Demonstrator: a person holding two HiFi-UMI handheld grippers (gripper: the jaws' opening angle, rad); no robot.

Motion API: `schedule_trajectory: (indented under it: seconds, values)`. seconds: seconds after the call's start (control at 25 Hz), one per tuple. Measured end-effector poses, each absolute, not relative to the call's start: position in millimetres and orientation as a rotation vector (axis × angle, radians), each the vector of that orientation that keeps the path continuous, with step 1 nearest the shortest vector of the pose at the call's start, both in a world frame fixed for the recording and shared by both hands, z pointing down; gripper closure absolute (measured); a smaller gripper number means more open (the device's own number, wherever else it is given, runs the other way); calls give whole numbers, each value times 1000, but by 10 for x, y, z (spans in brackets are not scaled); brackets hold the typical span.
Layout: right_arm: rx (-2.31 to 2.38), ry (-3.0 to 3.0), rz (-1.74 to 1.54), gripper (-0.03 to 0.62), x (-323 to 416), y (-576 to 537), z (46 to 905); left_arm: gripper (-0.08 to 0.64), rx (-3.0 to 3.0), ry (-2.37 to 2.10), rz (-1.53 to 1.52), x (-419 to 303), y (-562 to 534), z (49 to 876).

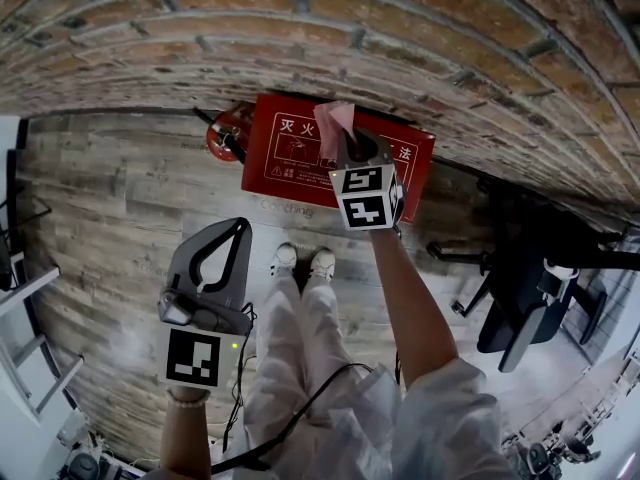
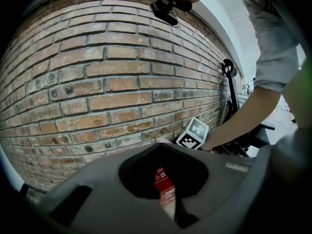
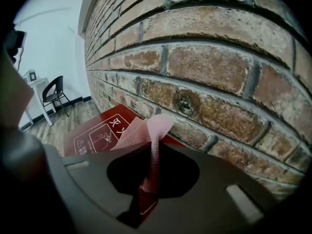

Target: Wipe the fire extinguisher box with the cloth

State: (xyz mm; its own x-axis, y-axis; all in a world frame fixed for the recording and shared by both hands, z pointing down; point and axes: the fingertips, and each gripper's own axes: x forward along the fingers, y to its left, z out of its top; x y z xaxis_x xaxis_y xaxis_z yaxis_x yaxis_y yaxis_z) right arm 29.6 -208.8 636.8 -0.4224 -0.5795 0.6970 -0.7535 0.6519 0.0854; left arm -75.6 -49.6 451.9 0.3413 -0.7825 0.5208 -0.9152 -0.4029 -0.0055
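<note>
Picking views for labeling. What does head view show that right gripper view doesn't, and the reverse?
Head view only: the left claw, shut and empty, held back from the red fire extinguisher box; a red extinguisher beside that box; the person's white shoes; a black chair.
Right gripper view only: the fold of pink cloth running down between the shut jaws of the right claw.
Both: the box against the brick wall, with the cloth held in the right claw.
</note>
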Motion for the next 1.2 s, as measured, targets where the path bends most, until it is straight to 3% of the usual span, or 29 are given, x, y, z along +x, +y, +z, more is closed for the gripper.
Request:
schedule_trajectory:
  seconds: [1.2]
  values:
    - [1276, -1994, 383, 565, 1784, -2137, 6412, 560, 2406, -1412, 701, -196, -557, 4504]
